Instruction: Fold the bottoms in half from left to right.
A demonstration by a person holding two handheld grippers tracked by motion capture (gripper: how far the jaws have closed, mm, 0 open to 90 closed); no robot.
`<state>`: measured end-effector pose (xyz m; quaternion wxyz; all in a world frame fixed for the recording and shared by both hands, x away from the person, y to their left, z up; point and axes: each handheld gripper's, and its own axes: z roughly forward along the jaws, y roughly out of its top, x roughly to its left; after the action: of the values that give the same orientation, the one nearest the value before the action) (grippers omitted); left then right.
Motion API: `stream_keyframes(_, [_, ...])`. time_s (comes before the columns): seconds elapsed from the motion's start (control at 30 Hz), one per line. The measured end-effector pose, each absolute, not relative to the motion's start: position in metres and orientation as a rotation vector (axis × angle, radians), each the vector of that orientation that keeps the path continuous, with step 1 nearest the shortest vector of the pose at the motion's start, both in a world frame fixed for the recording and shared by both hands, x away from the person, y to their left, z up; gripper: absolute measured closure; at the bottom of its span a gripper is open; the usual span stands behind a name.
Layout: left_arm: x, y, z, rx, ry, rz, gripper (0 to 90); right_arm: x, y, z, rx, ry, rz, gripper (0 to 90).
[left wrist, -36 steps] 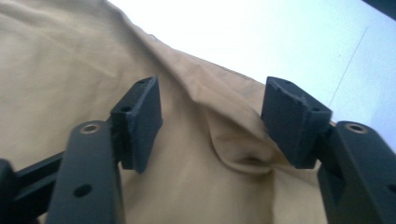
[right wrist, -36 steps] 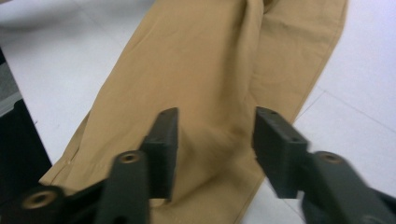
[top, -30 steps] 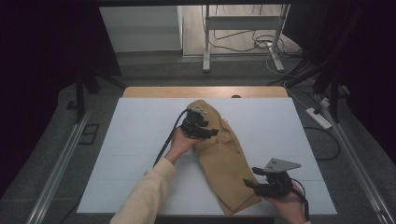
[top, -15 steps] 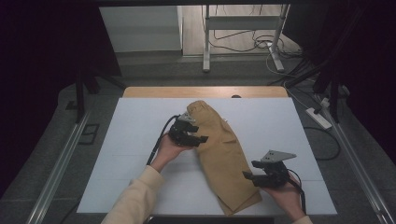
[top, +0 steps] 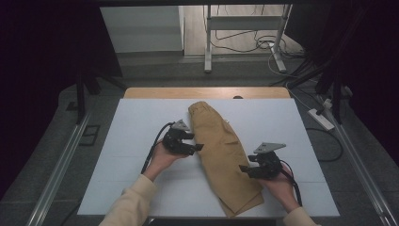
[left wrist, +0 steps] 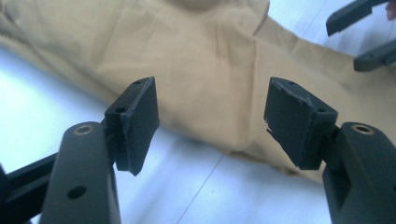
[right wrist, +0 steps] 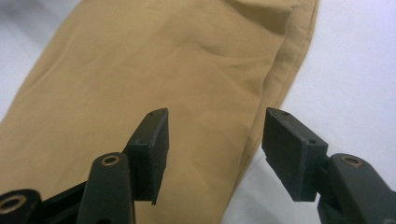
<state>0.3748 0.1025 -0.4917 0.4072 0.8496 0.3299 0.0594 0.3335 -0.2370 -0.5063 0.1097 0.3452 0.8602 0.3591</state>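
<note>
Tan trousers [top: 225,149] lie folded lengthwise on the white table top [top: 141,122], waist at the far end and leg ends near the front edge. My left gripper [top: 196,147] hovers open just off their left edge, jaws pointing at the cloth with nothing between them. In the left gripper view the gripper [left wrist: 210,109] faces the trousers [left wrist: 201,56] over bare table. My right gripper [top: 244,168] stands open at the right edge of the legs. The right gripper view has that gripper [right wrist: 215,128] above the trousers [right wrist: 154,60] and their hem edge, empty.
The white top ends at a wooden table edge [top: 207,92] at the back. Metal rails [top: 61,160] run along both sides. Beyond the table, cables and a power strip [top: 322,118] lie on the floor near a stand's legs [top: 207,52]. The right gripper's jaws [left wrist: 364,28] appear in the left gripper view.
My left gripper has come off the top of the trousers, moving left and toward the person. The right gripper has shifted a little away from the front edge. The trousers lie flatter.
</note>
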Motion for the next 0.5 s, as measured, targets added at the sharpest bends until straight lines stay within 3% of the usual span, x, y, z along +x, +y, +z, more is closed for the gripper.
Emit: stream_keyframes(0.5, [0.366,0.111,-0.497,2.137,0.833,0.142,33.9,0.351,-0.225,-0.515,1.035,2.526,1.036,41.8])
